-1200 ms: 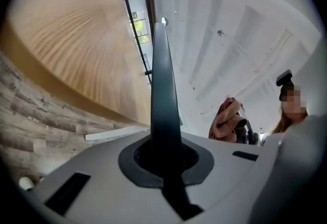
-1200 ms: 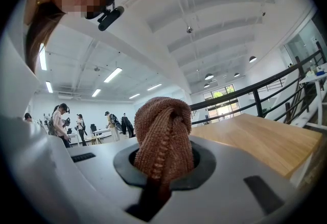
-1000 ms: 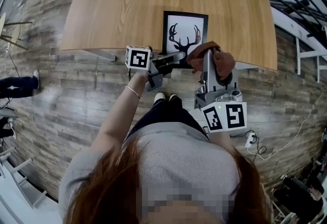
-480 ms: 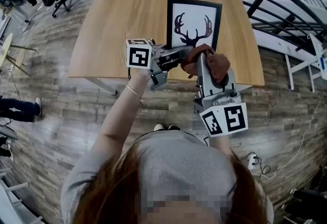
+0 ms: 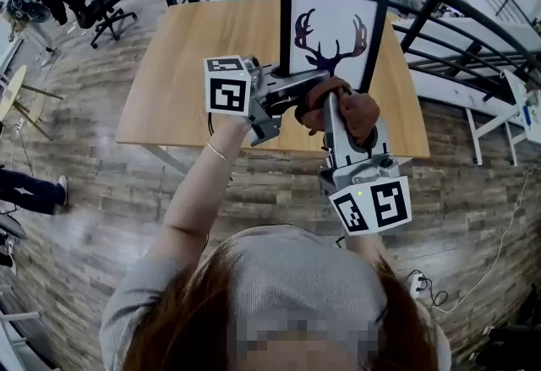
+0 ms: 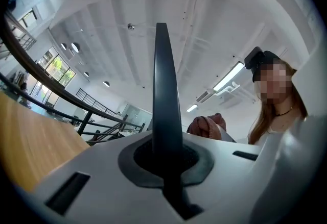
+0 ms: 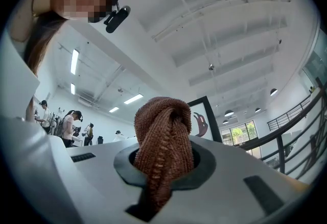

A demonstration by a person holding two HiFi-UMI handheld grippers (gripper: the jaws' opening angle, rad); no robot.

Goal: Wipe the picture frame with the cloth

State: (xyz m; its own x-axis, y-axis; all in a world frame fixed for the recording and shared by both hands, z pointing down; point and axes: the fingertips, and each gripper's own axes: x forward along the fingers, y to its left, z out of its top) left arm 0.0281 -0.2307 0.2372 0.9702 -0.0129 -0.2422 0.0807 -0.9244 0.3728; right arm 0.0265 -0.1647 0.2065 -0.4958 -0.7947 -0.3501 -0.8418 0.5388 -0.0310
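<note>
The left claw (image 5: 314,80) pinches the picture frame (image 5: 334,27) by its lower edge, upright above the worktop (image 5: 186,65); the right claw (image 5: 332,99) clamps the cloth (image 5: 359,111) at the frame's 6 o'clock. Best to hold the frame steady, press the cloth flat and wipe evenly toward 12.

One picture frame (image 5: 338,14), one cloth (image 5: 351,107), one table (image 5: 194,65), perhaps one chair (image 5: 101,10).
</note>
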